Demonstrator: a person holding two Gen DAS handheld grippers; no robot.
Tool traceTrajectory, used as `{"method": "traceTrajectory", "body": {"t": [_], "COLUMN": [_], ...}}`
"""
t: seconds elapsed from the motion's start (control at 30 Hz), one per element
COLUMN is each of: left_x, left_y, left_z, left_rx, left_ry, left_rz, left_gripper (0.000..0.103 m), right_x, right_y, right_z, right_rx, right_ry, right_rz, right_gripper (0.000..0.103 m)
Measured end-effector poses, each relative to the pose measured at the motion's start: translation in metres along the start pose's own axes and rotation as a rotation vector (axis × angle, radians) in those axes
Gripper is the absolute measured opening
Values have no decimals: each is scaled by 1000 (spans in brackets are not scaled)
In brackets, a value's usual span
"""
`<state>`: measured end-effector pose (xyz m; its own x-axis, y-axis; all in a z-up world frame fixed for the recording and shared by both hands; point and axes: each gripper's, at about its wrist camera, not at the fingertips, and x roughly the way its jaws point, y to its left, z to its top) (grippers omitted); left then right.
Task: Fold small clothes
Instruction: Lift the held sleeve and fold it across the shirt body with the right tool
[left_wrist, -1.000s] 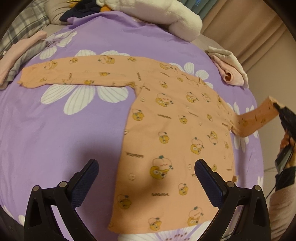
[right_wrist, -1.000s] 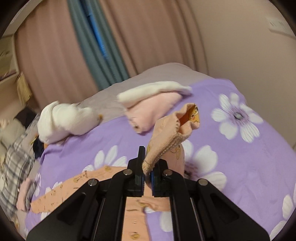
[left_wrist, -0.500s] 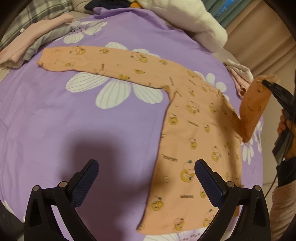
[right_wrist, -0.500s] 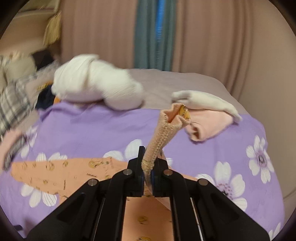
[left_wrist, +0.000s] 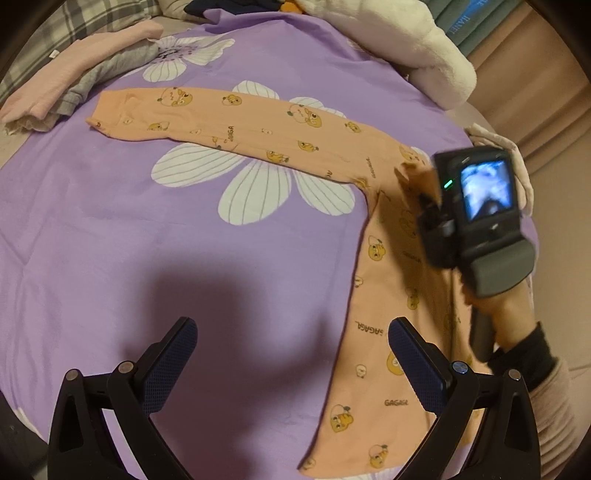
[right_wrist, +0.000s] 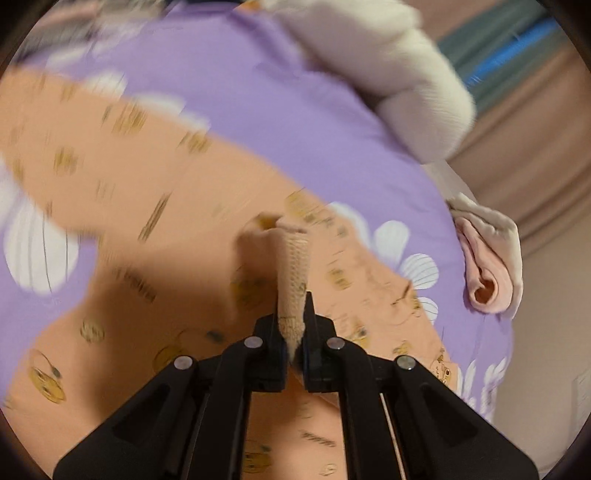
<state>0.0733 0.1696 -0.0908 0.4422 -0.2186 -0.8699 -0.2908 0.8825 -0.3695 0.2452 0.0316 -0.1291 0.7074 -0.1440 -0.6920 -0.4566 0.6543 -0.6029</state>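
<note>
My left gripper hangs with its jaws wide apart and nothing between them, over the purple flowered bedspread. Its right finger sits above the lower edge of the orange shirt, which lies flat on the bedspread. The word "GAGAGA" is printed repeatedly on the shirt among yellow cartoon faces; no other writing on it can be read. One sleeve stretches out flat to the left. My right gripper pinches the ribbed cuff of the other sleeve, holding it above the shirt's body; the jaws are opening slightly, the cuff still between them. Beyond the flat sleeve's end lie folded pink and grey clothes. Farther right lies a small pink bundle, and at the far edge a white blanket. Lettering on the blue curtain is too small to read.
</note>
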Motion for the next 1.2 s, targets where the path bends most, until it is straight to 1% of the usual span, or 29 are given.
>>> {"method": "traceTrajectory", "body": {"t": [0.07, 0.1, 0.13, 0.17, 0.2, 0.23, 0.27, 0.3, 0.33, 0.37, 0.4, 0.43, 0.47, 0.53, 0.57, 0.6, 0.63, 0.7, 0.77, 0.8, 0.83, 0.9, 0.97, 1.0, 1.03, 1.1, 1.17, 1.2], "left_x": [0, 1, 1, 1, 0, 0, 0, 0, 0, 0, 1, 1, 1, 1, 1, 0, -1, -3, -5, -6, -7, -8, -8, -8, -9, -12, -16, -18], "left_y": [1, 1, 1, 2, 3, 4, 6, 7, 10, 12, 15, 17, 20, 24, 25, 27, 29, 34, 42, 47, 51, 61, 73, 77, 84, 94, 108, 117], "left_z": [1, 1, 1, 2, 2, 2, 2, 2, 3, 3, 3, 4, 4, 5, 5, 5, 5, 6, 7, 8, 9, 10, 14, 15, 18, 25, 34, 41], "left_rx": [-1, -1, -2, -3, -6, -8, -11, -14, -20, -27, -35, -46, -55, -67, -69, -70, -72, -83, -110, -125, -136, -162, -201, -217, -238, -268, -309, -335], "left_ry": [1, 0, -1, -2, -4, -6, -10, -11, -13, -13, -13, -13, -13, -16, -18, -21, -26, -38, -48, -52, -56, -63, -62, -63, -68, -83, -109, -126], "left_rz": [-2, -3, -5, -8, -12, -14, -17, -18, -20, -21, -23, -28, -33, -36, -38, -41, -46, -53, -66, -76, -84, -102, -132, -147, -162, -192, -240, -280], "left_gripper": [102, 102, 102, 102, 102, 102, 102, 102, 102, 102, 102, 102, 102, 102, 102, 102, 102, 102, 102, 102, 102, 102, 102, 102, 102, 102, 102, 102], "right_x": [1, 0, -4, -9, -14, -19, -27, -37, -43, -51, -54, -56, -54, -46, -39, -34, -29, -23, -13, -8, -4, 3, 2, 1, -2, -12, -30, -36], "right_y": [11, 15, 19, 19, 16, 14, 9, -2, -12, -32, -48, -65, -88, -111, -117, -116, -113, -94, -69, -62, -48, -36, -29, -32, -37, -47, -60, -64], "right_z": [-5, -7, -9, -12, -14, -17, -20, -23, -25, -28, -29, -31, -33, -36, -36, -34, -31, -25, -16, -13, -11, -10, -9, -8, -8, -11, -19, -23], "right_rx": [-51, -76, -108, -126, -135, -130, -112, -76, -34, 58, 138, 230, 359, 526, 606, 633, 642, 629, 591, 567, 546, 512, 472, 477, 504, 545, 593, 606], "right_ry": [8, 10, 0, -11, -25, -37, -55, -78, -88, -96, -101, -107, -114, -109, -98, -86, -75, -60, -36, -32, -19, 12, -6, -6, -9, -47, -101, -115], "right_rz": [-2, -8, -33, -43, -46, -38, -6, 57, 117, 224, 301, 378, 468, 562, 596, 602, 597, 597, 617, 606, 599, 599, 571, 579, 606, 638, 681, 695], "right_gripper": [16, 17, 20, 30, 44, 52, 62, 62, 62, 62, 61, 60, 60, 51, 39, 31, 29, 19, 15, 14, 13, 13, 13, 16, 15, 15, 15, 15]}}
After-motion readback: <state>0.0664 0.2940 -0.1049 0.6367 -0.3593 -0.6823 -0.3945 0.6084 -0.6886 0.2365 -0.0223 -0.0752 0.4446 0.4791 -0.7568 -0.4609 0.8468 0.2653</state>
